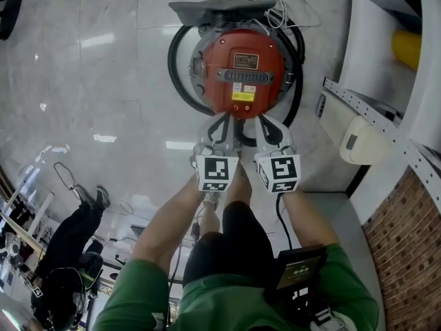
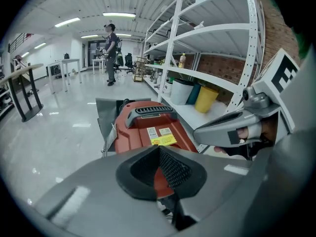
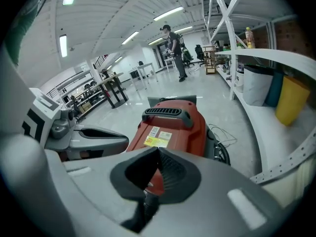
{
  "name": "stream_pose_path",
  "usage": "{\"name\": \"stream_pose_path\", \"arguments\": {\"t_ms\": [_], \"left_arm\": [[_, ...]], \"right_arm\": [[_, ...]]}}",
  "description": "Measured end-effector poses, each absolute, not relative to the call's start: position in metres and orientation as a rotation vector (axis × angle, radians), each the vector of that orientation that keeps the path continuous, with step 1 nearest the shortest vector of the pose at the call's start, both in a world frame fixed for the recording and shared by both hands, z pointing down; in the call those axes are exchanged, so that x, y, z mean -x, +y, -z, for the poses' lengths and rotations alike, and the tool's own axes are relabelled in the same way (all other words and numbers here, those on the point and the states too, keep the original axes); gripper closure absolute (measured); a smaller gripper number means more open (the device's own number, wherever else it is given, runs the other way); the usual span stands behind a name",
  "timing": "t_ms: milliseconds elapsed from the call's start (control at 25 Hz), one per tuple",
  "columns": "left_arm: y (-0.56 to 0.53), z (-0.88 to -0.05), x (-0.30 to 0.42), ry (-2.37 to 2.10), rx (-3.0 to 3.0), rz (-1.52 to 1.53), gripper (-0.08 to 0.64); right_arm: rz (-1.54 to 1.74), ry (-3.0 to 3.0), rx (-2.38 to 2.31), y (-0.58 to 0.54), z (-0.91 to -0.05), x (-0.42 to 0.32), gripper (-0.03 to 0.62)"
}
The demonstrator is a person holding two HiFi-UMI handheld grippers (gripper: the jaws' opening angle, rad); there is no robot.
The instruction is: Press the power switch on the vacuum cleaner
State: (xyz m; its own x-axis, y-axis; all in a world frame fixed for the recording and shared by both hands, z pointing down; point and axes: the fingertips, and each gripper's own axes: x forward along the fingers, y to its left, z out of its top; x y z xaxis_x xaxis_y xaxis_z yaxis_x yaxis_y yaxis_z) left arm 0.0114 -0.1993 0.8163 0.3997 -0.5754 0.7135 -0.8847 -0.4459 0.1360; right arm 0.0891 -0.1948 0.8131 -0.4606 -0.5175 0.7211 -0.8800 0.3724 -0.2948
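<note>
A round red vacuum cleaner (image 1: 241,71) stands on the pale floor, with a grey carry handle (image 1: 244,76) and a yellow label (image 1: 241,96) on top. Both grippers hover side by side over its near edge. My left gripper (image 1: 222,131) and my right gripper (image 1: 267,131) are each shut with nothing held. In the left gripper view the vacuum cleaner (image 2: 148,127) lies just beyond the left gripper (image 2: 159,147), and the right gripper (image 2: 232,130) shows alongside. The right gripper view shows the vacuum cleaner (image 3: 170,125) ahead of the right gripper (image 3: 158,149). I cannot make out a switch.
A black hose (image 1: 176,67) loops round the vacuum, and a white cable (image 1: 293,5) lies behind it. White shelving (image 1: 386,95) with a yellow bin (image 1: 408,47) runs along the right. One person (image 2: 111,53) stands far off; another in black (image 1: 69,247) is at lower left.
</note>
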Motion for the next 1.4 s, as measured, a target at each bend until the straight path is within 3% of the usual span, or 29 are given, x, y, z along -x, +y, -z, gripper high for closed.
{"name": "stream_pose_path", "arguments": {"t_ms": [1400], "left_arm": [[-0.204,-0.844,-0.016,-1.189,-2.096,-0.847,0.523]], "right_arm": [[-0.976,-2.086,-1.144,-0.198,-0.847,-0.077,0.572]]}}
